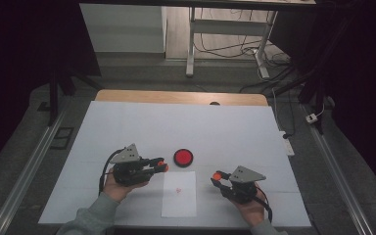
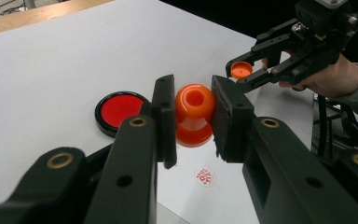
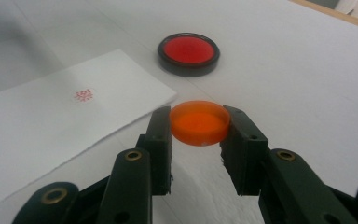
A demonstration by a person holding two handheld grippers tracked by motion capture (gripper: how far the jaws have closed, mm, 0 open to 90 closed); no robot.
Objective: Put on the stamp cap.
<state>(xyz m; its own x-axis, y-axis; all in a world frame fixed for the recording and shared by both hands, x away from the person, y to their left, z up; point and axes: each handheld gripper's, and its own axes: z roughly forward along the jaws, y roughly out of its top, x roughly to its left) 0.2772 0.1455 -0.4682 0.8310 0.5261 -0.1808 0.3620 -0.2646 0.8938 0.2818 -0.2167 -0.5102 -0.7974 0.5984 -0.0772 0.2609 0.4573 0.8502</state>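
The left gripper (image 2: 193, 116) clamps a glossy orange plastic stamp (image 2: 194, 114), waisted in shape with a round hollow end, between its flat black pads. The right gripper (image 3: 199, 128) clamps a shallow, translucent orange plastic cap (image 3: 199, 122), disc-shaped with a low rim.

From the stamp in the high view, a round black ink pad (image 1: 182, 157) with a matte red centre lies just beside it at 3 o'clock. A white rectangular paper sheet (image 1: 179, 203) lies at 5 o'clock, flat on the white table cover (image 1: 225, 127).

The left gripper view resolves the red imprint (image 2: 205, 176) on the sheet as a patterned circle; the high view renders it as a faint dot.
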